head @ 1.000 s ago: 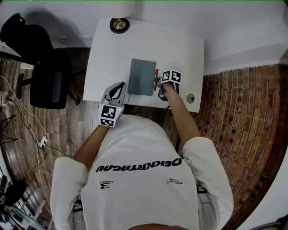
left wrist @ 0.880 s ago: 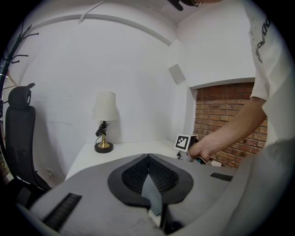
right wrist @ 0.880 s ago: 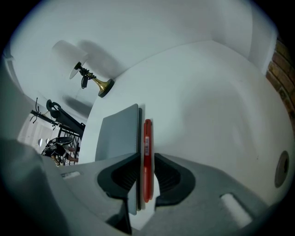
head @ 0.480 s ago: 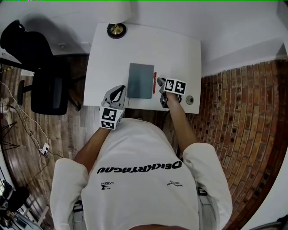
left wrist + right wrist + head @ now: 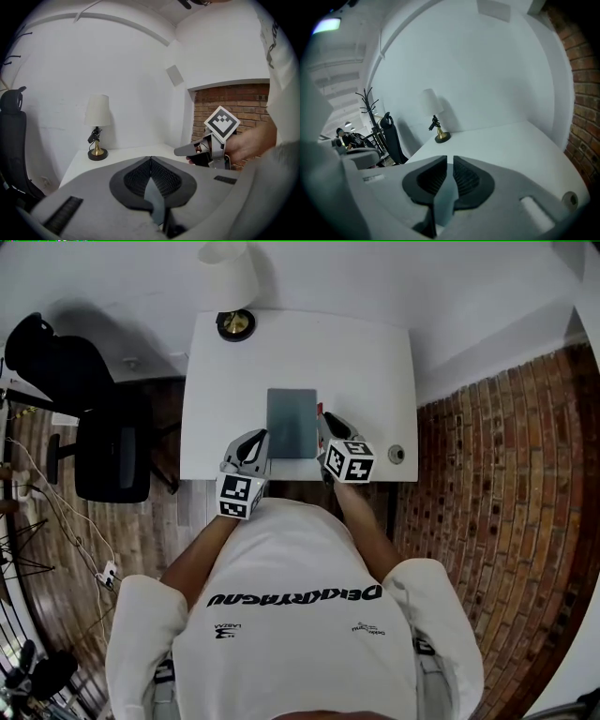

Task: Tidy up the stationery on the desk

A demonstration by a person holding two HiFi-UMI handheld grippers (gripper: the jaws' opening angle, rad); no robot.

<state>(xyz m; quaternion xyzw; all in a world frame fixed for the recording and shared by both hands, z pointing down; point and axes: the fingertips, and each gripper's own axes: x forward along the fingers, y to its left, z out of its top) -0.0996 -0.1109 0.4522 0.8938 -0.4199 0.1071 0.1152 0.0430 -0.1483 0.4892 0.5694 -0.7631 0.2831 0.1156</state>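
Note the right gripper point(image 5: 326, 425) up off the white desk point(image 5: 375, 362) now, no longer low against the red pen point(image 5: 320, 410) as a second ago. Read its jaws as just closing from a wider spread to a narrow slit, pads not meeting, nothing between them in the right gripper view. Take that as a release already made: pen left lying on the desk, straight along the right edge of the grey notebook point(image 5: 292, 423), just beside it, mostly hidden under the raised gripper, only a sliver of red showing. Find the left gripper point(image 5: 253, 441) near the notebook's lower left corner, hardly shifted, jaws pressed together on nothing. Judge the tidying close to done, with pen and notebook squared up mid-desk. See the pen as slim, red and rod-like, likely to roll under a nudge. Spot also the lamp point(image 5: 235, 324) at the back edge, well apart from both.
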